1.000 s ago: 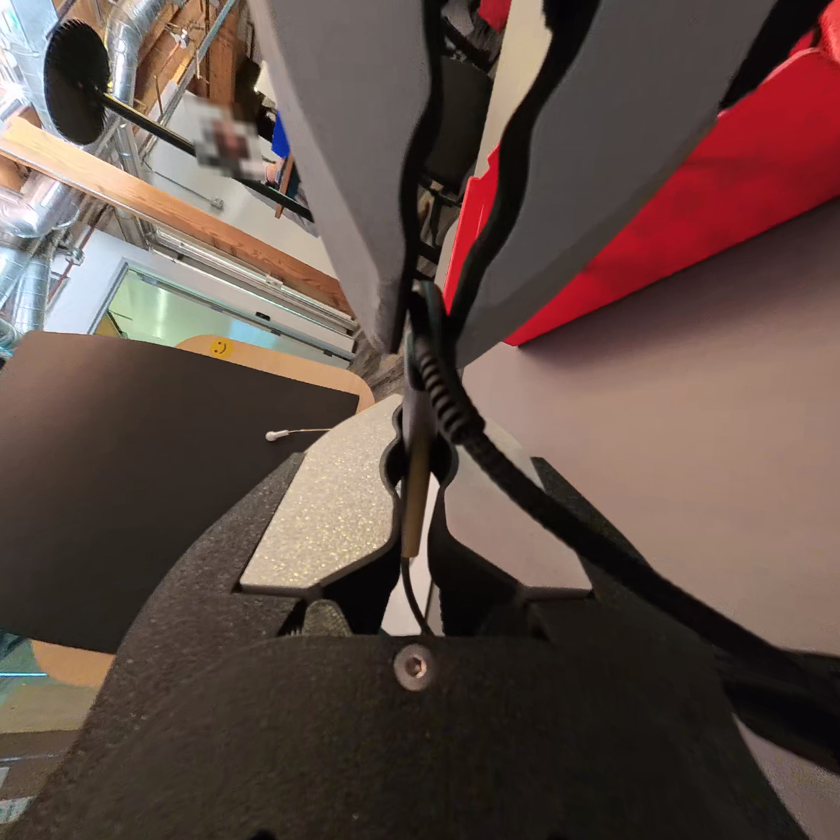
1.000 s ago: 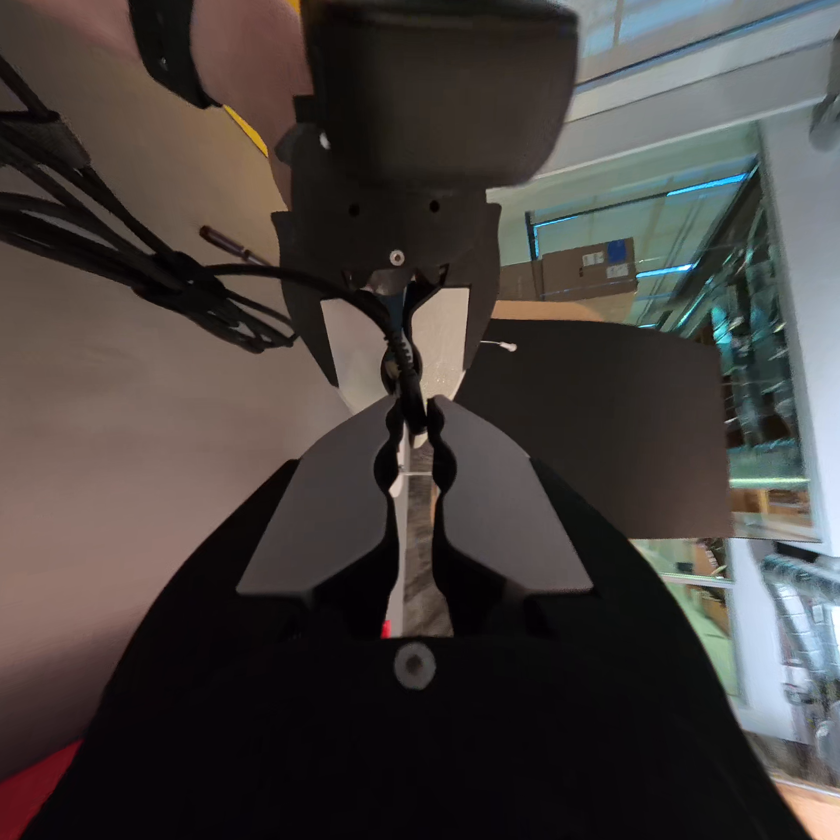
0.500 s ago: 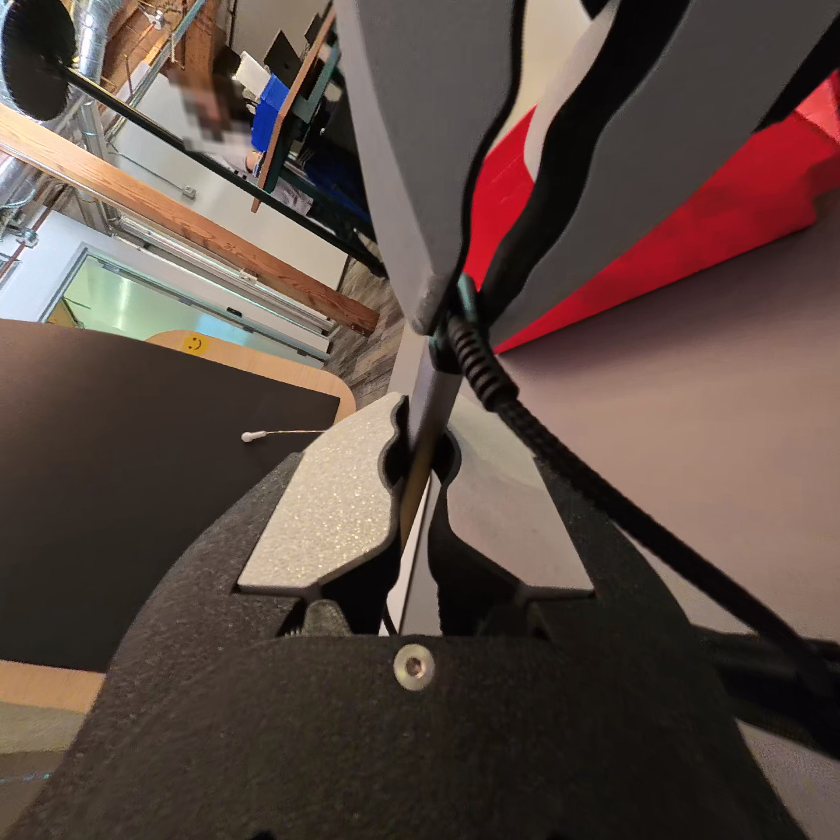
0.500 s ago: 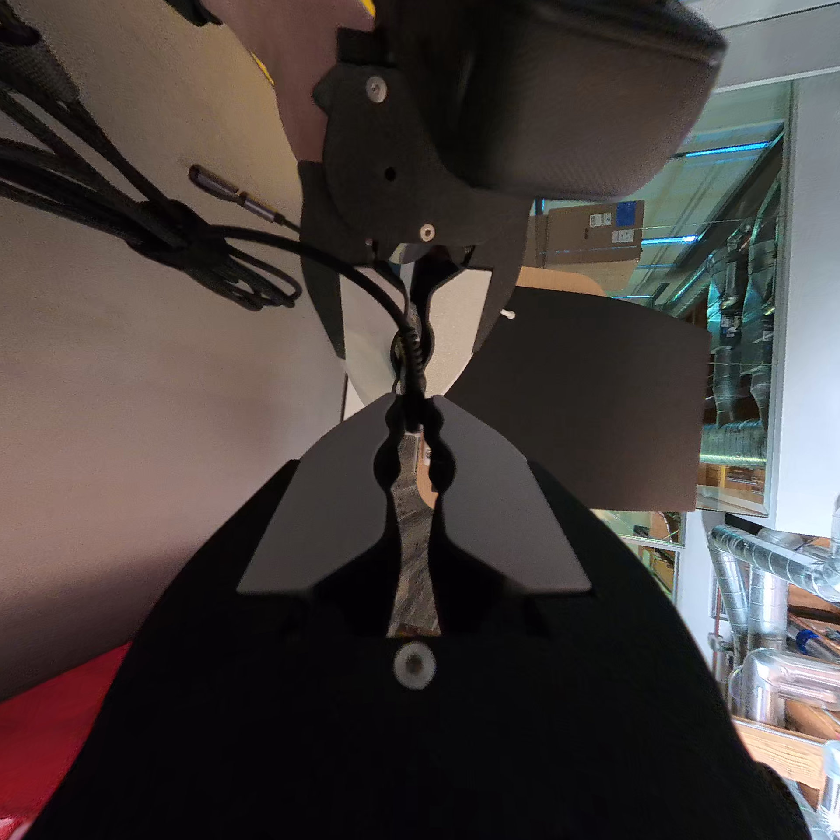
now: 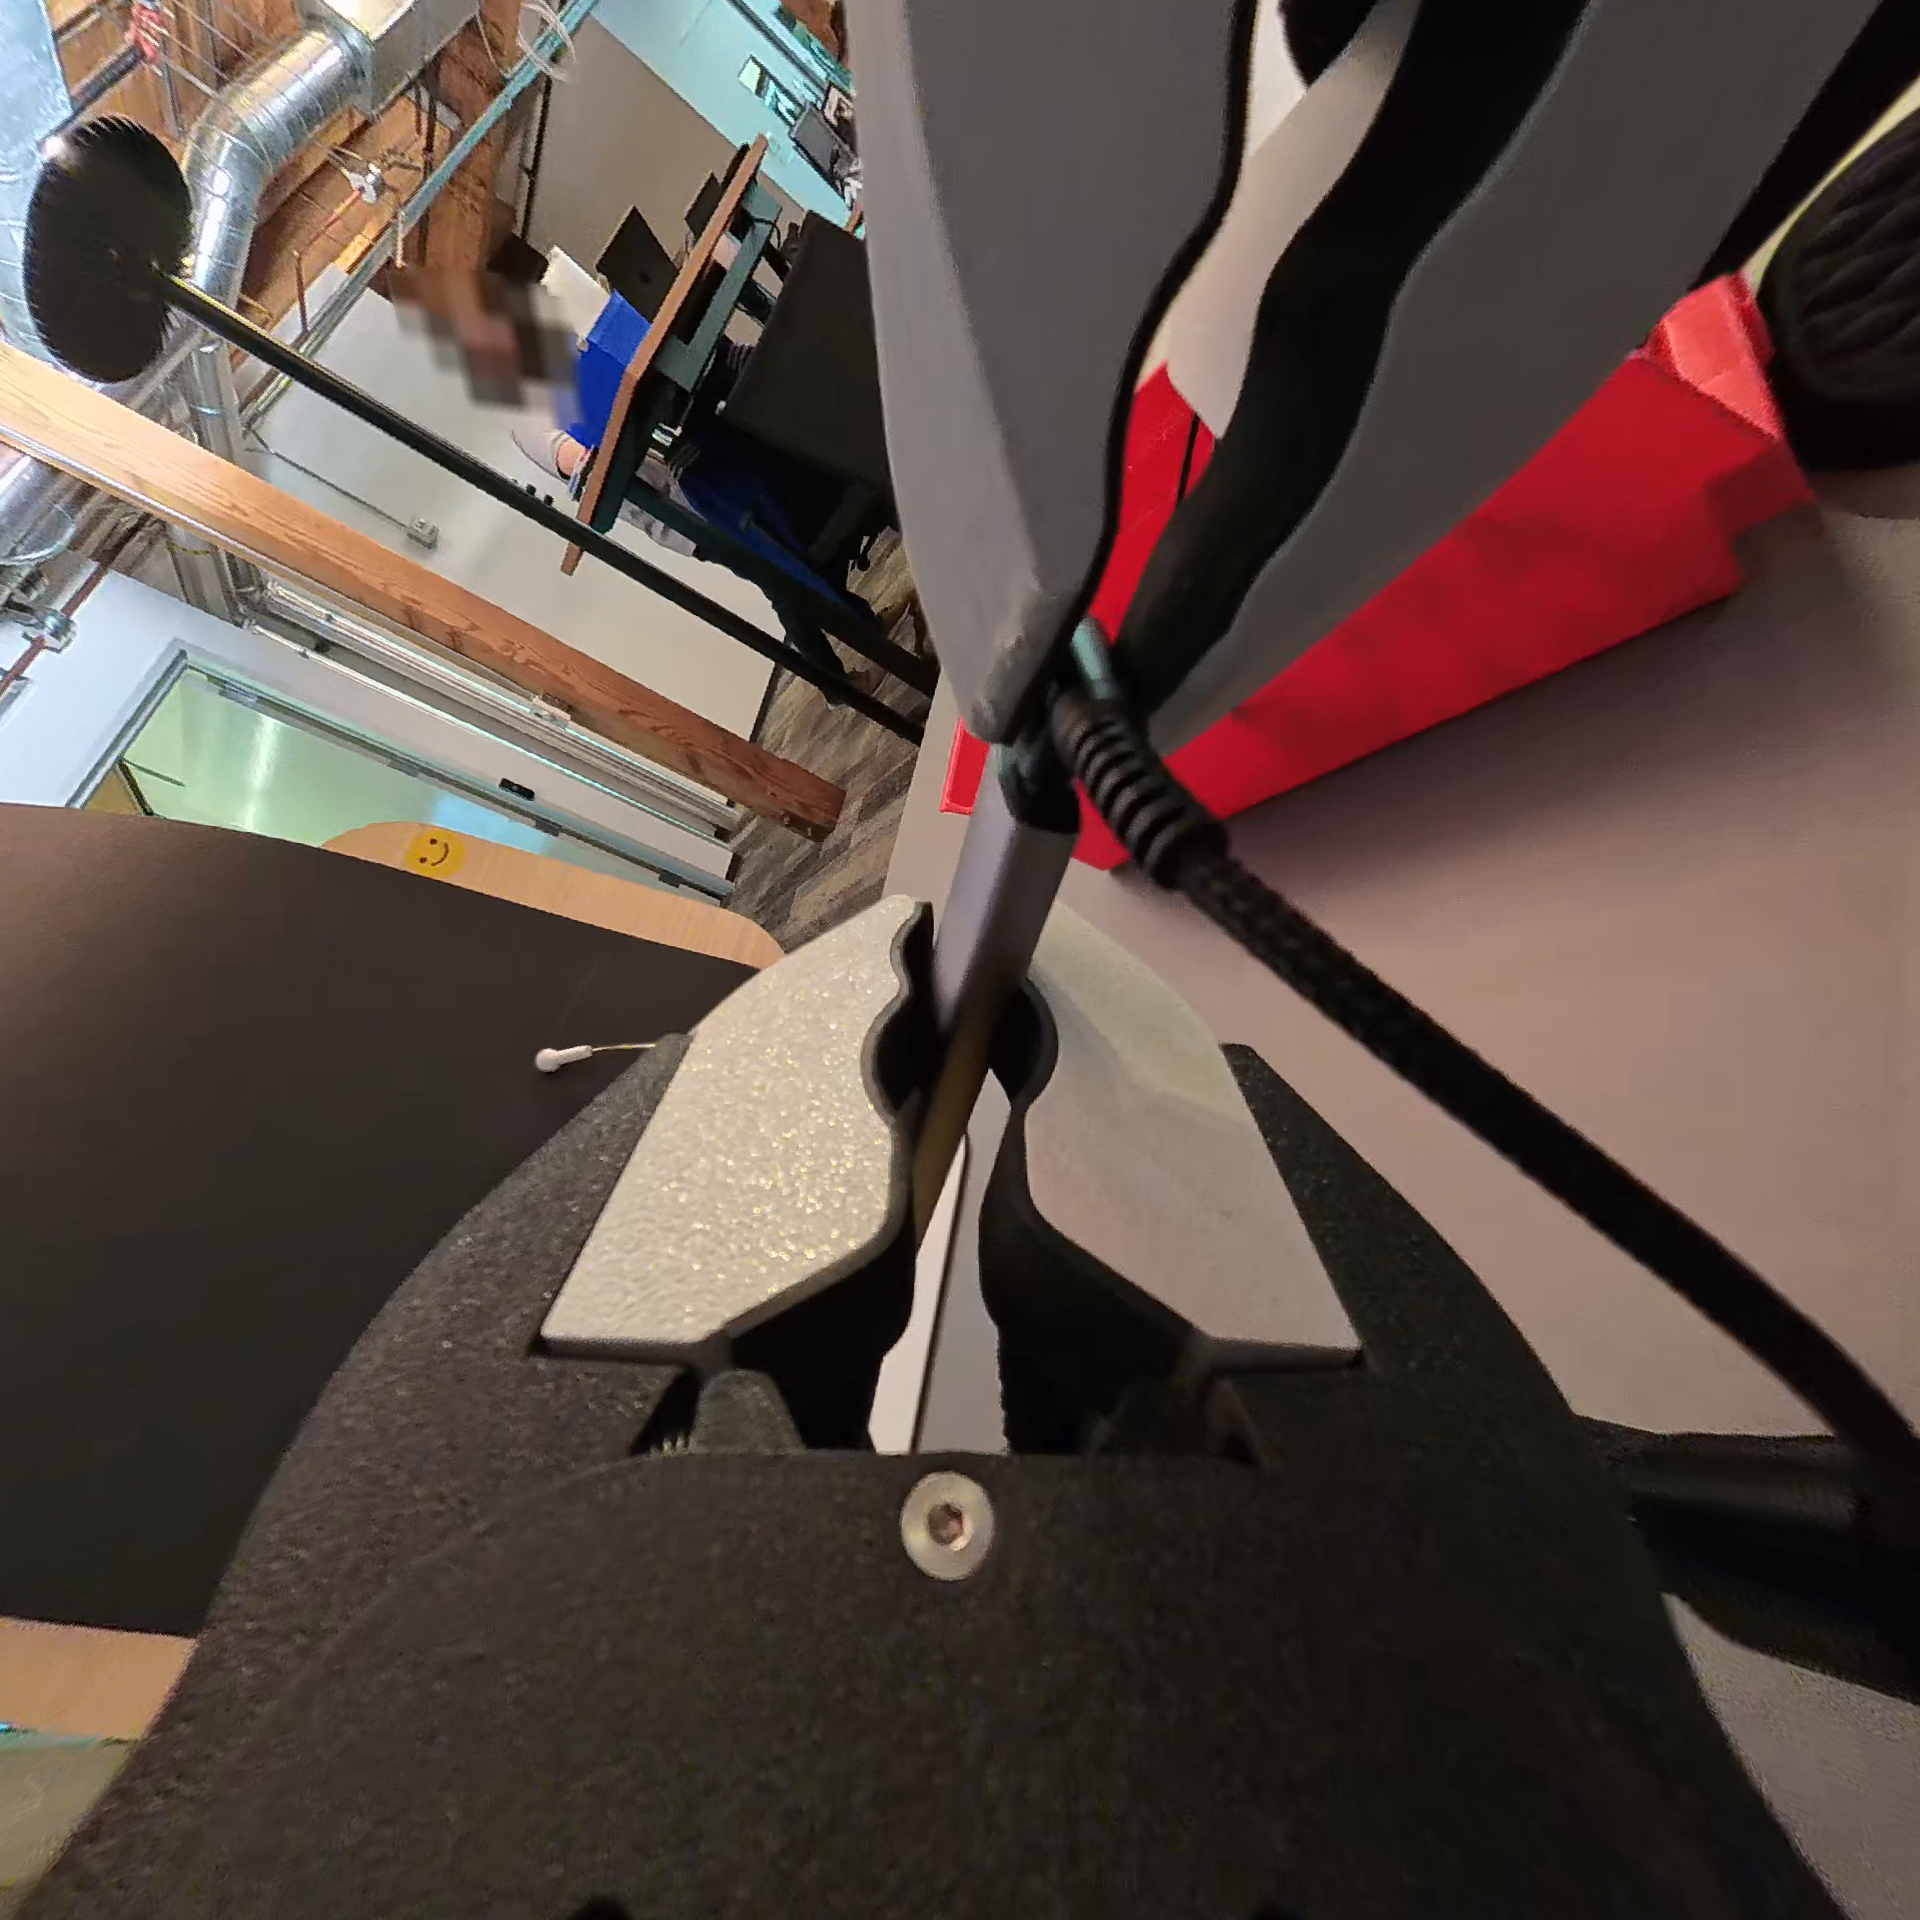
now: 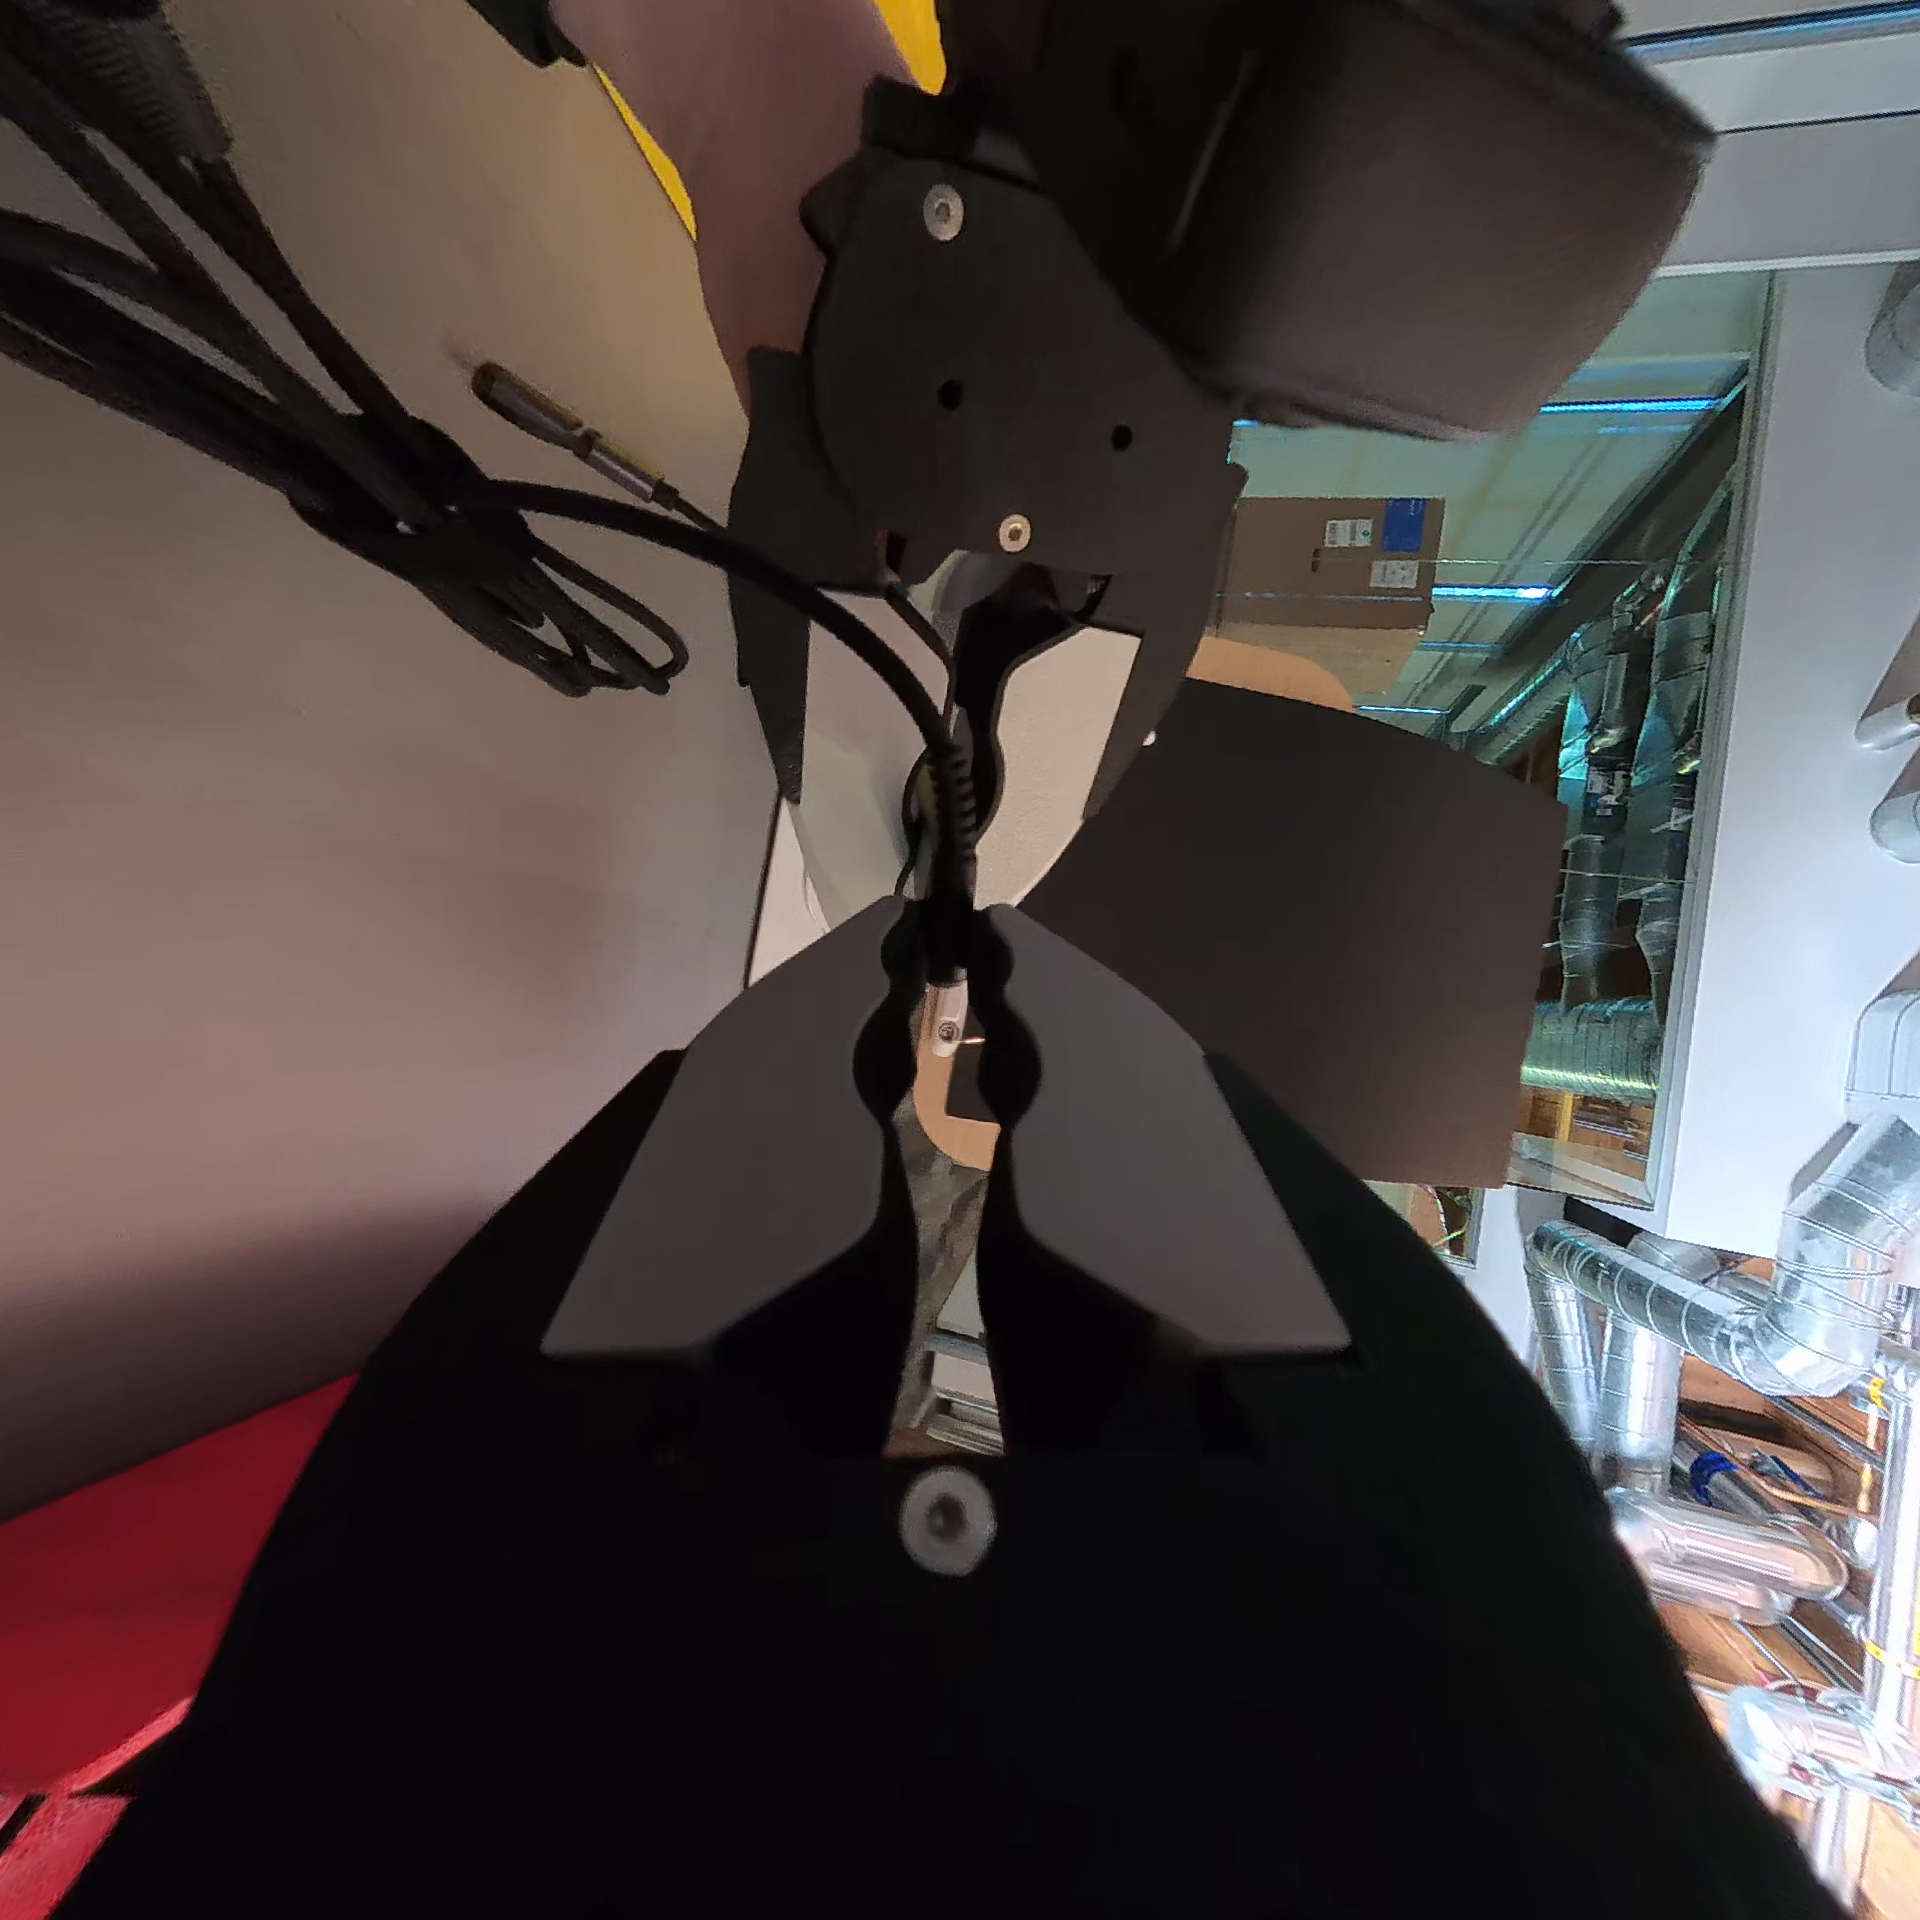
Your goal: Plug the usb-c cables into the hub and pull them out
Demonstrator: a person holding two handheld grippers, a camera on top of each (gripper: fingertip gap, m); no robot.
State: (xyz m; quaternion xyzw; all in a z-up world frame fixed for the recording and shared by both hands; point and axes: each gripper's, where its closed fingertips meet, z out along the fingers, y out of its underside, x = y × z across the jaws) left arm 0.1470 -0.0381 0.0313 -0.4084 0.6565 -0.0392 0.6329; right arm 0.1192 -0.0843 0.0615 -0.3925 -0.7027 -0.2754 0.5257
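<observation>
The left gripper (image 5: pixel 961 997) is closed on the hub (image 5: pixel 997 914), a thin grey slab seen edge-on, its pads (image 5: pixel 894 1039) pressing the slab's lower end. The hub is held up in the air, above the grey tabletop (image 5: pixel 1558 987), and tilts up and right toward the other gripper. At its far end sits the black plug (image 5: pixel 1039 774) of a USB-C cable (image 5: pixel 1403 1049), and the braided cord runs down to the right past a red box (image 5: pixel 1455 623).

The right gripper (image 6: pixel 948 940) is narrowed on that same plug (image 6: pixel 940 935), with the ribbed strain relief (image 6: pixel 956 800) leading away toward the left gripper beyond it. More black cables (image 6: pixel 312 468) lie bundled on the far left of the tabletop, with a loose connector (image 6: pixel 561 426) beside them.

The step in hand looks like the plug meeting the hub's port; whether it is going in or coming out I cannot tell, nor how deep the plug sits.

Either way the next move calls for a straight push or pull along the hub's long axis, with the left gripper bracing firmly. The hub's tilt means any sideways force could bend the connector or twist the slab in its grip.
</observation>
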